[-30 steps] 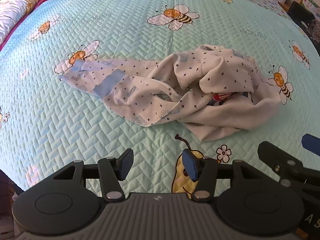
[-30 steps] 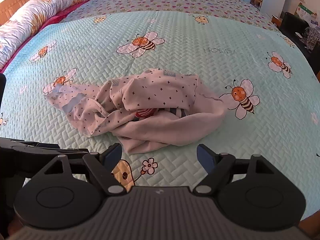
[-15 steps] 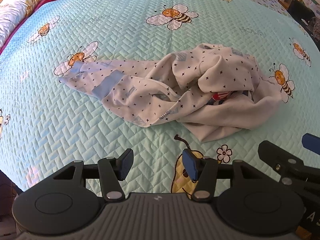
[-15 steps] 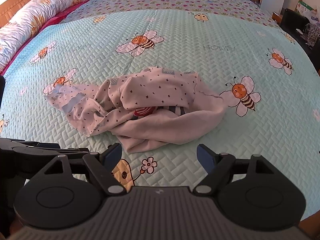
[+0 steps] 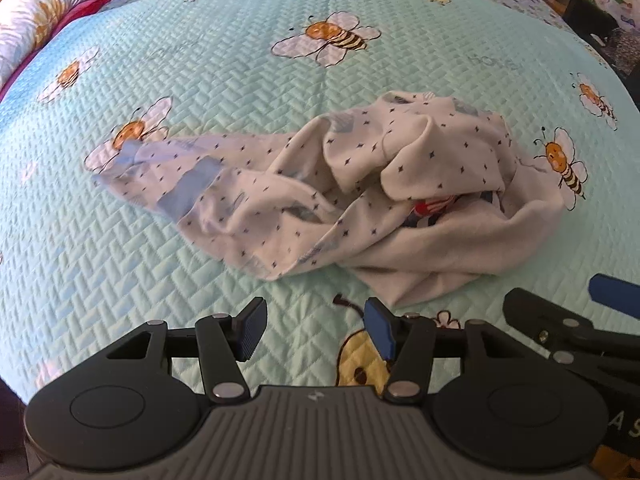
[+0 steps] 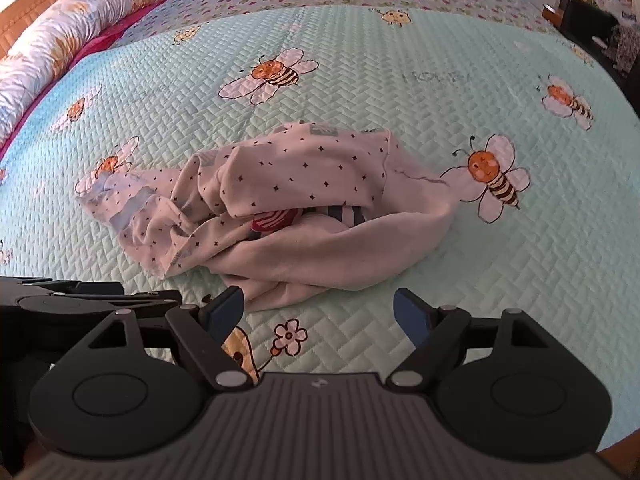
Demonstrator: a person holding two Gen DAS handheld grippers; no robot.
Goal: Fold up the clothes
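A crumpled white garment (image 5: 360,196) dotted with small dark stars lies bunched in the middle of the bed (image 5: 240,60), on a mint quilt (image 6: 440,60) printed with bees. Both tools hover over the bed's near edge, short of the cloth. The left hand-held gripper (image 5: 316,330) has its fingers apart and holds nothing; the right hand-held gripper (image 6: 318,312) is spread wider, also empty. A floral pillow (image 6: 72,28) lies along the bed's far left edge.

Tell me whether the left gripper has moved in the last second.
Yes, slightly. In the left wrist view the garment and the pear print on the quilt sit lower than before, so the left gripper has eased forward.
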